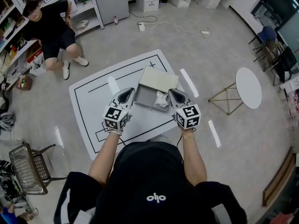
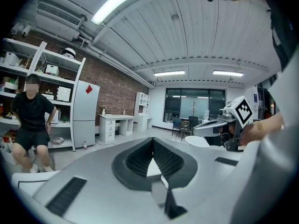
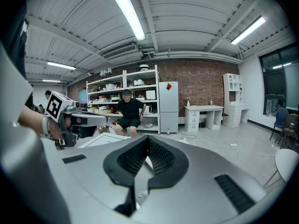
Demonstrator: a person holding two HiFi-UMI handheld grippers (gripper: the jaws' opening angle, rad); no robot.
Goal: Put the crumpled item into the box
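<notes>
White crumpled item [image 1: 161,99], just beside right gripper [image 1: 172,93]

Two grippers: one left gripper [image 1: 127,96] and one right gripper [image 1: 175,97]. One open box [image 1: 158,80], with one crumpled item [image 1: 161,100] lying inside it. One white worktop [image 1: 91,101] under them, marked with black lines. One person [image 1: 50,28] seated by the shelves [image 1: 16,29]. One round white side table [image 1: 248,87]. One wire basket [image 1: 27,168] at the left. Two dark chairs [image 1: 267,33] at the far right
</notes>
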